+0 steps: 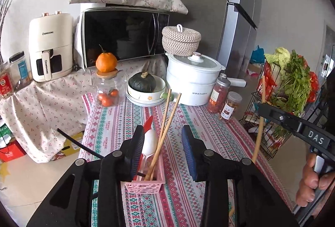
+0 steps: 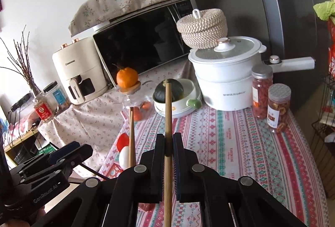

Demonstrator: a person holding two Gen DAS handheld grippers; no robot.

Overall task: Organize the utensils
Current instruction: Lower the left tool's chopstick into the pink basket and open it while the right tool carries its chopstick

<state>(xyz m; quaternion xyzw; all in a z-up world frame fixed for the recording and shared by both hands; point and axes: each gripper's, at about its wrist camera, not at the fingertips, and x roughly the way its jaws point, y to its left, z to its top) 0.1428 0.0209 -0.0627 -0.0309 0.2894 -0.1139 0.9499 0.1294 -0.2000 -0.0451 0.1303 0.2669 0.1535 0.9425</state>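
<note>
Left wrist view shows my left gripper [image 1: 165,151] partly open with nothing pinched. Right under it sits the pink basket [image 1: 146,184] on the desk [image 1: 219,122], with two chopsticks [image 1: 166,120], a white spoon [image 1: 149,143] and a red spoon [image 1: 148,122] leaning inside. My right gripper [image 2: 167,149] squeezes one chopstick [image 2: 168,114], which points ahead.

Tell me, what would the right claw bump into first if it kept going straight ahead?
Probably the white bowl holding the green squash. The right claw, shut on a chopstick, points that way over bare tablecloth, though depth is unclear.
</note>
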